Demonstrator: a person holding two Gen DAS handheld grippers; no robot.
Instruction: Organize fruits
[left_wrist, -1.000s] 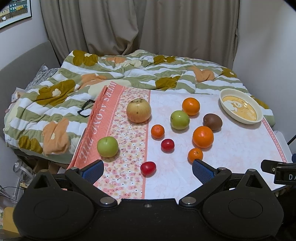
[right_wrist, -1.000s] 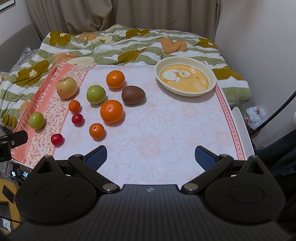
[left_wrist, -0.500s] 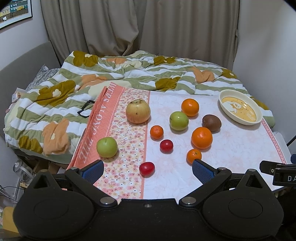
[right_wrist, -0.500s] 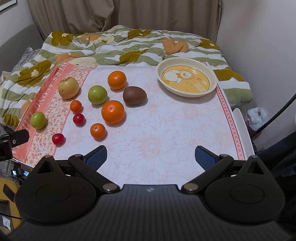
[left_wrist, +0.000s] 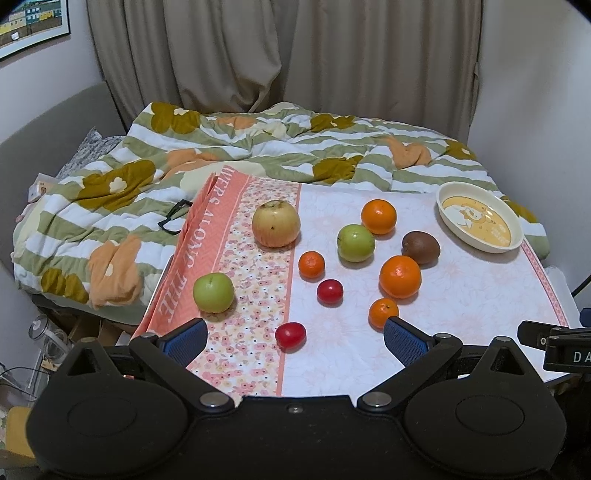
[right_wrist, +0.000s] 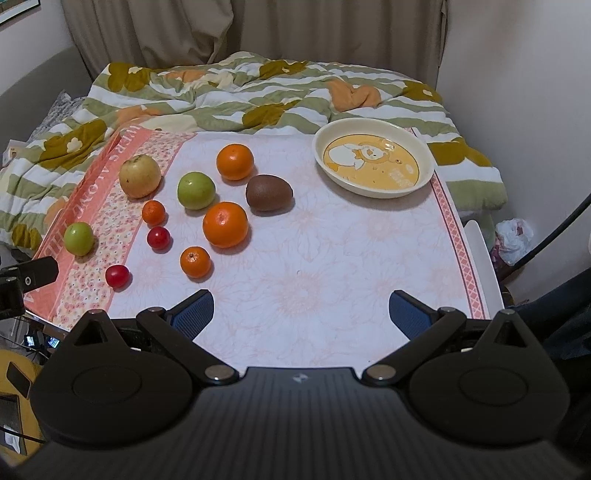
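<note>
Soft, even indoor light, faint shadows under fruit, sharp focus, strong fisheye bending and dark corners.

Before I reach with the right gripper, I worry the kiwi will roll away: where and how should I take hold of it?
Probably grip the kiwi across its narrow middle, coming down from above. It lies on its side, long axis left to right, so the fingers close front and back. The big orange sits close by, front-left.
</note>
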